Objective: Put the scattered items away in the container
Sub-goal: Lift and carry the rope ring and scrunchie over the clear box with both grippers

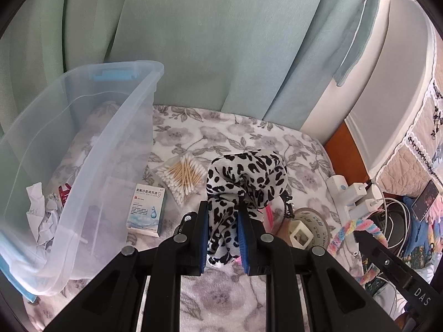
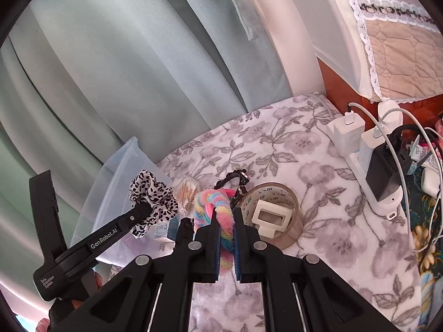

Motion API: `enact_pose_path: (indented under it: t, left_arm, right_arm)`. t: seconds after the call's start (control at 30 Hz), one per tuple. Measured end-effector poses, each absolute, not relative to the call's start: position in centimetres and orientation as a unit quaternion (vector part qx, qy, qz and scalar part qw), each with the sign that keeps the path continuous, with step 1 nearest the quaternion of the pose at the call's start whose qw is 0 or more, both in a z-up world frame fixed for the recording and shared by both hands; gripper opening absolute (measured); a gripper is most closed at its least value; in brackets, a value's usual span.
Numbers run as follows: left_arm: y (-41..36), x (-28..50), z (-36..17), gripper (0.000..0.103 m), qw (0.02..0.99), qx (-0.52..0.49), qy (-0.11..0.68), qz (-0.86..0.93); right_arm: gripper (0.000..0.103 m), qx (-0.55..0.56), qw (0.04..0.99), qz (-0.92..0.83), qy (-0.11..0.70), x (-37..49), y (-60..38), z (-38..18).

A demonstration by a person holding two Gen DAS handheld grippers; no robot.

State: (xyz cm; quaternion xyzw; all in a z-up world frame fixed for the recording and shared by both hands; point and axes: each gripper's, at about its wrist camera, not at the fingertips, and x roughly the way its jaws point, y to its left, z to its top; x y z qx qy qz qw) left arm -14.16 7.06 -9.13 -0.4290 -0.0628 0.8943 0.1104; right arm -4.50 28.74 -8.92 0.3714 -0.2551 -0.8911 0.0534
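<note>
each claw grips one scrunchie: left claw (image 1: 223,238) the leopard scrunchie (image 1: 246,177), right claw (image 2: 226,244) the rainbow scrunchie (image 2: 218,215).

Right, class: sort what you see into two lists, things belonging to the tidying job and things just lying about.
Job: clear plastic storage bin; leopard-print fabric scrunchie in left claw; rainbow fuzzy scrunchie in right claw; cotton swab packet; ear-drops box; clear tape roll.

Lying about: white power strip; green curtain.
</note>
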Motion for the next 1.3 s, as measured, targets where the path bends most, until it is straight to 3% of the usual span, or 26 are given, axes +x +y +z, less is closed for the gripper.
enact_pose_path:
  t: [0.5,1.3]
  left_arm:
    - [6.8,-8.7,-4.5,0.019,0.144,-0.384,-0.071,0.909]
    - [-1.9,-6.5,0.2,0.019,0.124,-0.31,-0.14,0.932]
  right_arm:
    - [0.008,0.331,0.05,-0.908,-0.252,0.1,28.5,-4.7]
    - [0.008,0.29,0.101,-0.932,-0.191,0.3,22.2,2.0]
